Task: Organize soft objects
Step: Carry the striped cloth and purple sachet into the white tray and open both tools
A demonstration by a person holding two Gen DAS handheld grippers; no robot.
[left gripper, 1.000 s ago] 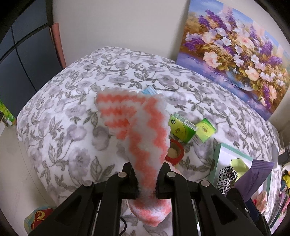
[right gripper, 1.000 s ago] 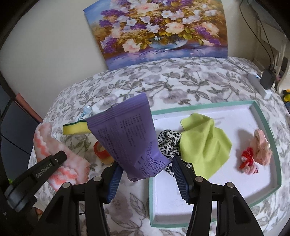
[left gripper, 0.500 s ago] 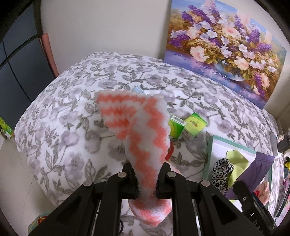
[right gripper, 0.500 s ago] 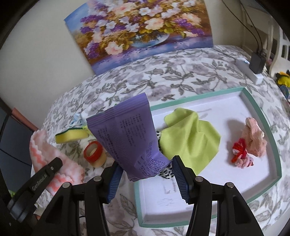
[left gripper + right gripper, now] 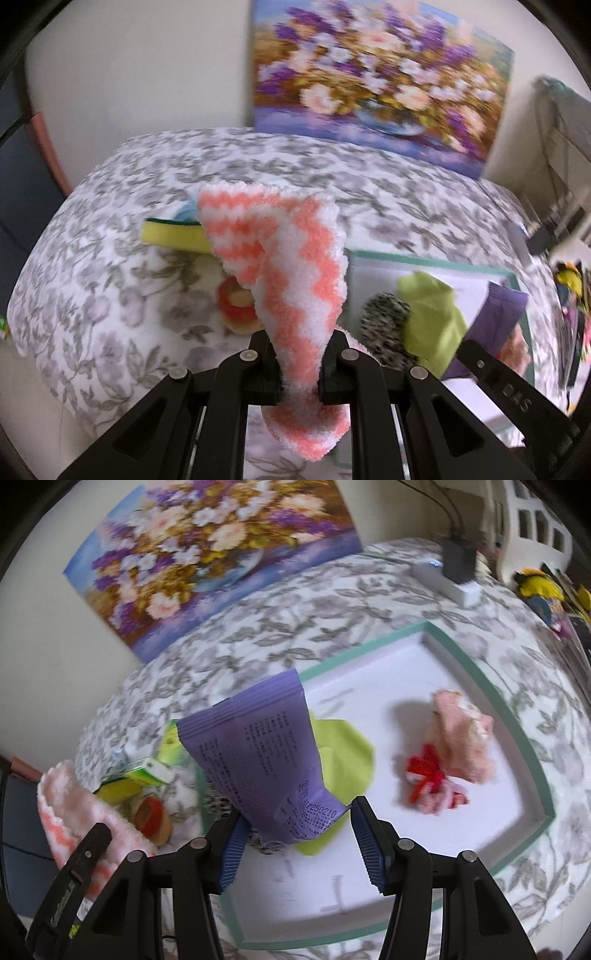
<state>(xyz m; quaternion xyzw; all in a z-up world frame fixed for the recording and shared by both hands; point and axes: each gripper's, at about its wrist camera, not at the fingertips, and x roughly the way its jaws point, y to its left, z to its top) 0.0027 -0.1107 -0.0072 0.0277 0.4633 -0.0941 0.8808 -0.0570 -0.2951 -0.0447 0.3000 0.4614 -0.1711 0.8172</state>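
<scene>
Your left claw (image 5: 299,363) pinches the fluffy orange-and-white cloth (image 5: 291,273) above the floral counter (image 5: 110,229), your right claw (image 5: 295,840) grips the purple pouch (image 5: 258,753) over the green-rimmed tray (image 5: 517,734), whose near white floor lies bare, with green cloth (image 5: 343,753) and pink doll (image 5: 458,749) beyond.

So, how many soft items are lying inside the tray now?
3: lime cloth at the tray's left end, leopard-print piece beside it, pink-and-red bundle toward the right. The purple pouch may hide more.
</scene>
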